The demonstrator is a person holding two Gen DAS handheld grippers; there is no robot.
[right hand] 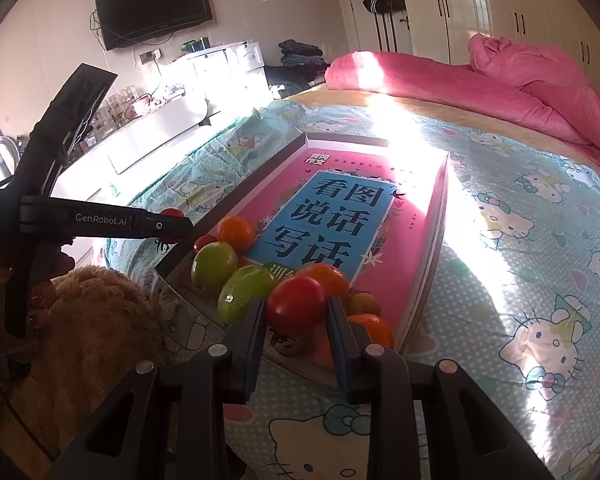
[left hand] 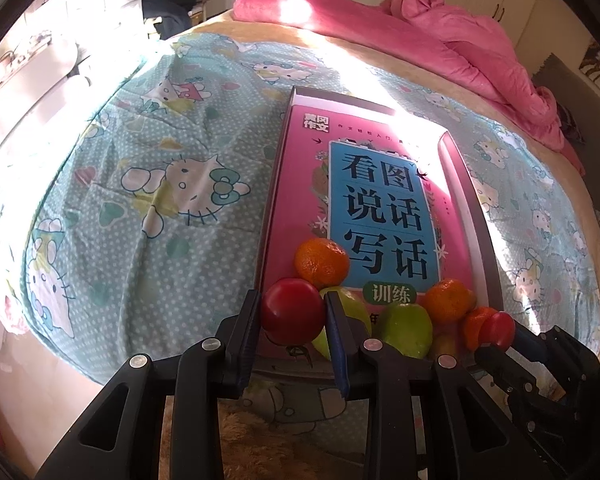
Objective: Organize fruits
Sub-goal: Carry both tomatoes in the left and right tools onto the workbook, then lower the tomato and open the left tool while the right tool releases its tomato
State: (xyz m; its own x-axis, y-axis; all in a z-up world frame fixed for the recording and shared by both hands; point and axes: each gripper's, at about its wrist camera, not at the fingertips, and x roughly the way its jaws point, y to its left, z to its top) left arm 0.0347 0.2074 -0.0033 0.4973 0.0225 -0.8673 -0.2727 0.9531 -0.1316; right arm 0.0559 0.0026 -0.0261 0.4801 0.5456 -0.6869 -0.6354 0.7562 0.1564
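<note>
Red fruit between fingers

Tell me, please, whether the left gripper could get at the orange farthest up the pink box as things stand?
Probably not yet: the left gripper is shut on a red fruit, though the orange lies unobstructed just beyond.

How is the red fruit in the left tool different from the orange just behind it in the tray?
The red fruit is smooth and glossy; the orange is duller and dimpled. The red fruit is clamped between the left tool's fingers, while the orange lies loose on the pink tray, against its left wall. Both are round and look similar in size.
</note>
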